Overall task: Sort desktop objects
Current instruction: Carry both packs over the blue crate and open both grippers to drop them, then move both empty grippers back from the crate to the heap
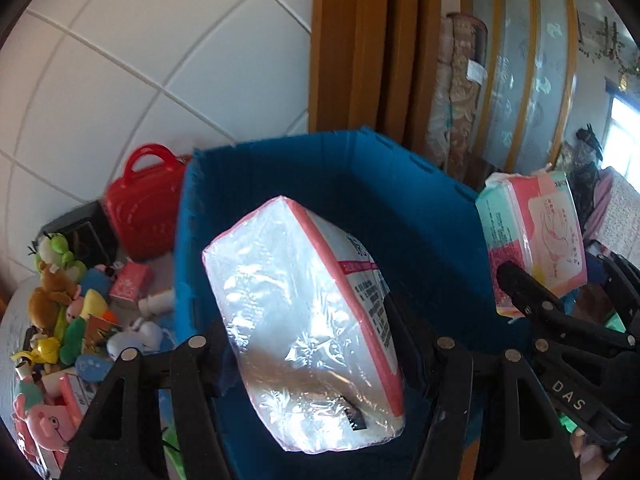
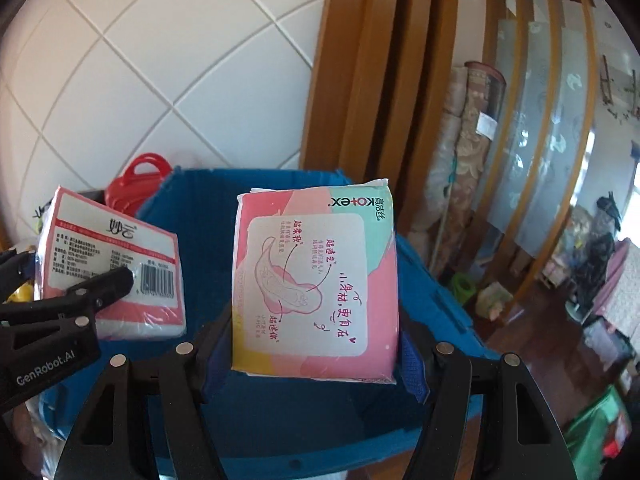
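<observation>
The left gripper [image 1: 308, 344] clamps a tissue pack [image 1: 304, 320], and the right gripper [image 2: 316, 354] clamps a pad packet [image 2: 316, 280]; both packs hang over the open blue bin [image 1: 400, 200]. A red case [image 1: 148, 204] stands against the tiled wall beside the bin. Only the left view shows the toy pile [image 1: 60, 300]; only the right shows the wooden floor [image 2: 532, 356].

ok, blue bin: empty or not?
Cannot tell. The blue bin shows bare walls, but both held packs hide its floor.
</observation>
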Demonstrator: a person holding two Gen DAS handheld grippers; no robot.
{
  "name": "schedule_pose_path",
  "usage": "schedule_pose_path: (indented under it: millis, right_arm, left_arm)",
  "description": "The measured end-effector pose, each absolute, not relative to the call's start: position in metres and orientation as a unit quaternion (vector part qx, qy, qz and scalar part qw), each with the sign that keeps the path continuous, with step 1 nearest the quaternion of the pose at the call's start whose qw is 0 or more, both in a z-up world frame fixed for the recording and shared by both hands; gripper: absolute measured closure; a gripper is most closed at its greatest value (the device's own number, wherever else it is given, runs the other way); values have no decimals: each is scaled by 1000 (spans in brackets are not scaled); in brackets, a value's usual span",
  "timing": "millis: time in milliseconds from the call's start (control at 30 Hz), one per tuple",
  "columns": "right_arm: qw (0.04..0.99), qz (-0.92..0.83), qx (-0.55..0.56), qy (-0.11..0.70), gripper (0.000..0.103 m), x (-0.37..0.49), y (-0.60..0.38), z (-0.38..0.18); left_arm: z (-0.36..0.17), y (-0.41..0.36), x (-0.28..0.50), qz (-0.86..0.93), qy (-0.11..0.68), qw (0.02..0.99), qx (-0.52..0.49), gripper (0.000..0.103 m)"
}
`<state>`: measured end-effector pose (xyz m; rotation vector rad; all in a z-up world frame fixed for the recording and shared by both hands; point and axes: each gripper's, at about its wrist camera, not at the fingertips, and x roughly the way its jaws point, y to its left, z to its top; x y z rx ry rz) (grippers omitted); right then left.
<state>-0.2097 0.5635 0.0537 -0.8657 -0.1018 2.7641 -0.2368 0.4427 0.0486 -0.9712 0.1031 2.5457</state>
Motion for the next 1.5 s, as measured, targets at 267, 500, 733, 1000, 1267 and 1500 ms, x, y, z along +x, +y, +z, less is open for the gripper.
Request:
schedule_pose_path:
  millis: [267,500,733,1000,1267,1500]
  right_arm:
    - [114,941,-319,-19,35,-213,600,19]
    - [89,945,-313,-12,34,-224,610,19]
    - [65,946,-318,-22,17,-235,602,18]
    - [64,949,-307,-19,0,-213,597,30]
    - [73,954,-289,-16,0,-183,596,46]
    - [86,952,-292,-2,0,-172,600,45]
  left_arm:
    - [15,489,-230,910,92,162,-371,39]
    - [25,482,-224,926,96,123,-343,26]
    - [21,479,-219,923,93,115,-354,23]
    - [18,466,-214,922,79,110,-363,23]
    - [22,458,-207,924,72,118,-356,23]
    - [28,451,-195,927,72,126,-346,23]
